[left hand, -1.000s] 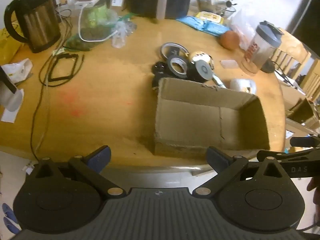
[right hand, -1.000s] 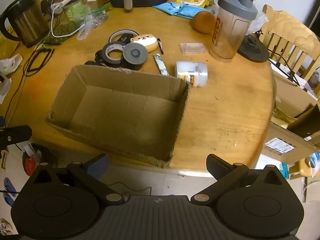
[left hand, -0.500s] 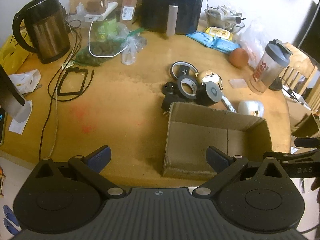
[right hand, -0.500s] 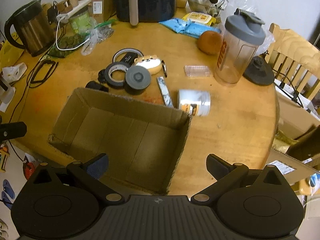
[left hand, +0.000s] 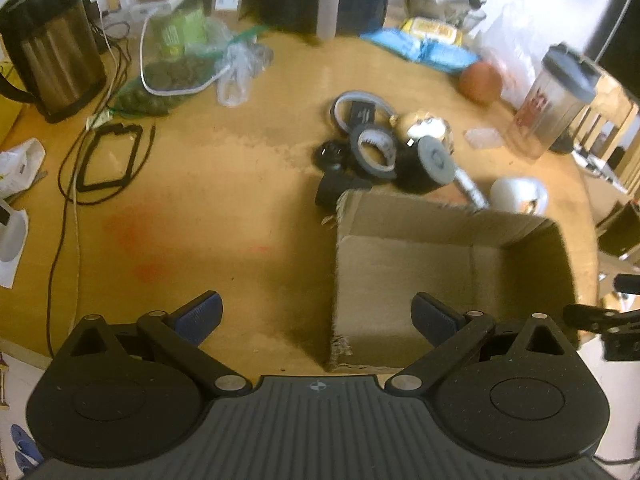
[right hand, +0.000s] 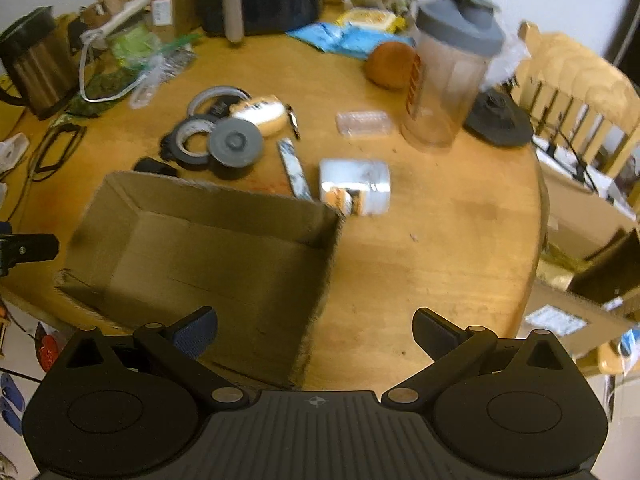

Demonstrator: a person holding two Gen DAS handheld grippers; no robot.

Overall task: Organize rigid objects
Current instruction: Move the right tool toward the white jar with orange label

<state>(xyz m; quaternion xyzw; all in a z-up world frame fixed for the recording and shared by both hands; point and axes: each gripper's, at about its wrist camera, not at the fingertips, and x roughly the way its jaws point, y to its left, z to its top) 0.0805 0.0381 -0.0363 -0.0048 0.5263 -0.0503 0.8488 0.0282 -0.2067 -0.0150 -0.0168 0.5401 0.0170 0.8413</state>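
Both tongs (left hand: pixel 316 312) (right hand: pixel 314 326) spread, empty, above cardboard box (right hand: pixel 224 248) near table edge (right hand: pixel 536 216).

Matt, rough-edged cardboard box (right hand: pixel 208 240) on a glossy wooden table (right hand: pixel 420 248); brushed-metal kettle (left hand: pixel 52 56).

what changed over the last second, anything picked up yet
Nothing picked up. Both views shifted, so both claws moved: the left claw and right claw ended a little closer over the table, both open and empty. The brown cardboard box is empty, and the tape rolls behind it lie where they were.
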